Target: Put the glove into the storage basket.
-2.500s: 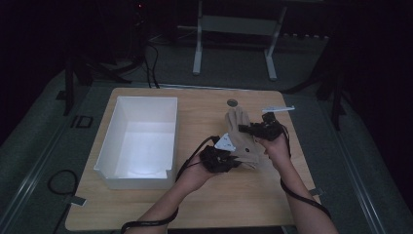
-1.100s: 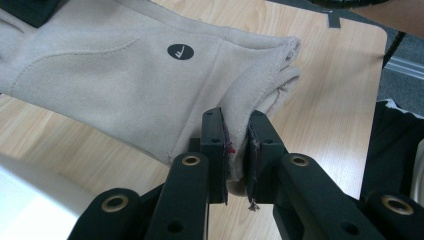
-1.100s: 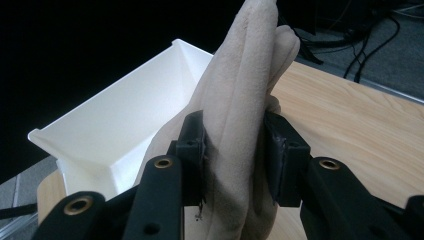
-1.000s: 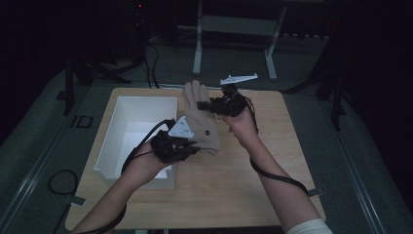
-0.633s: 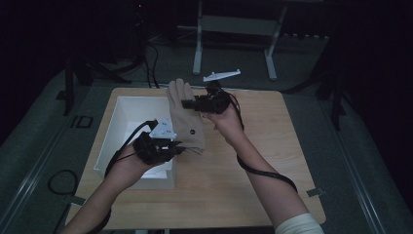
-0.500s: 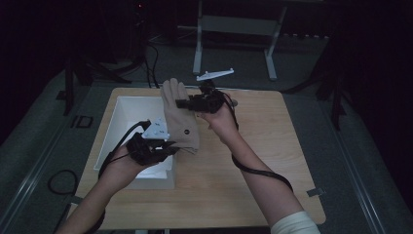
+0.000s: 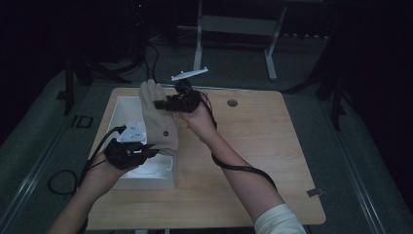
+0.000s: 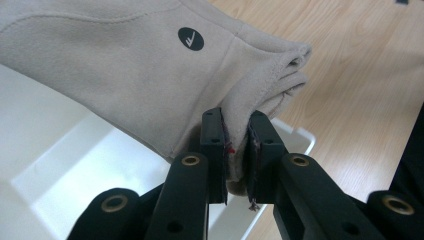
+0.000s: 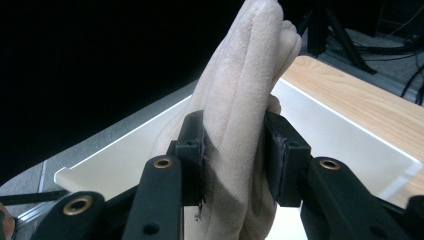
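Both claws carry the beige glove (image 7: pixel 158 122) above the white bin (image 7: pixel 160 178) by the tabletop's (image 7: pixel 272 156) left edge; left claw (image 7: pixel 152 152) pinches its cuff, right claw (image 7: pixel 160 104) clamps its fingers; next, probably lowering and letting go together.

Probably a dim lab: 1 bare wooden table (image 7: pixel 272 146) on grey carpet (image 7: pixel 360 146), metal stand legs (image 7: pixel 234 34) at the far side, cables (image 7: pixel 146 53) far left.
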`<state>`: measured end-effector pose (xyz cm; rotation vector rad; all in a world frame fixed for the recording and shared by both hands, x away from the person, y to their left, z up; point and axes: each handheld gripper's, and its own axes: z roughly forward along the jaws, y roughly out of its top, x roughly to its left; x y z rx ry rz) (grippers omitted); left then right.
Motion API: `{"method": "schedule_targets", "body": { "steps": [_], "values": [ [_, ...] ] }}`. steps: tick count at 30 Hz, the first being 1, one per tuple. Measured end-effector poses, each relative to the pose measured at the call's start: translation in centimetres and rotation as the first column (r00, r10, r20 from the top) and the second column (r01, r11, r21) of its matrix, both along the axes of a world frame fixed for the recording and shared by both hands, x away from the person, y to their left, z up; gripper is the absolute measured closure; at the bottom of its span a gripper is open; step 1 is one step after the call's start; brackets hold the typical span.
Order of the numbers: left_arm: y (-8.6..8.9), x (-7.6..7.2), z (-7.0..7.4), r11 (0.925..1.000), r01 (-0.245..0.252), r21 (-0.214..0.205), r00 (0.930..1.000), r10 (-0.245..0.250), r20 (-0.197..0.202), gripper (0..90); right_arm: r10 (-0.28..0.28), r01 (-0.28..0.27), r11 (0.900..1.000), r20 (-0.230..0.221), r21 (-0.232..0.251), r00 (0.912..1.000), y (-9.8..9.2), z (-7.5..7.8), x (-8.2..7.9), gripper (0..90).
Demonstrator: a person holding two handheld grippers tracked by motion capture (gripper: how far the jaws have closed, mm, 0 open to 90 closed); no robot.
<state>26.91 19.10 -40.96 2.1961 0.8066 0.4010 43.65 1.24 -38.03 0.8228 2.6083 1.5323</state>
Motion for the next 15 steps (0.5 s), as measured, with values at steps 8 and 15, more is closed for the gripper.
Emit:
{"method": "schedule_targets", "body": {
  "steps": [8,15],
  "values": [
    [2.3,-0.4,-1.8,0.9979,-0.065,0.003,0.9975,0.065,-0.026,81.0,0.018,-0.019,0.9995,-0.022,-0.024,0.9996,2.9,-1.7,0.1,64.3],
    [2.2,0.1,-4.4,0.9961,-0.088,-0.003,0.994,0.088,-0.065,81.0,0.012,-0.017,0.9967,-0.058,-0.08,0.9983,3.5,-4.0,0.8,64.1]
  ]
}}
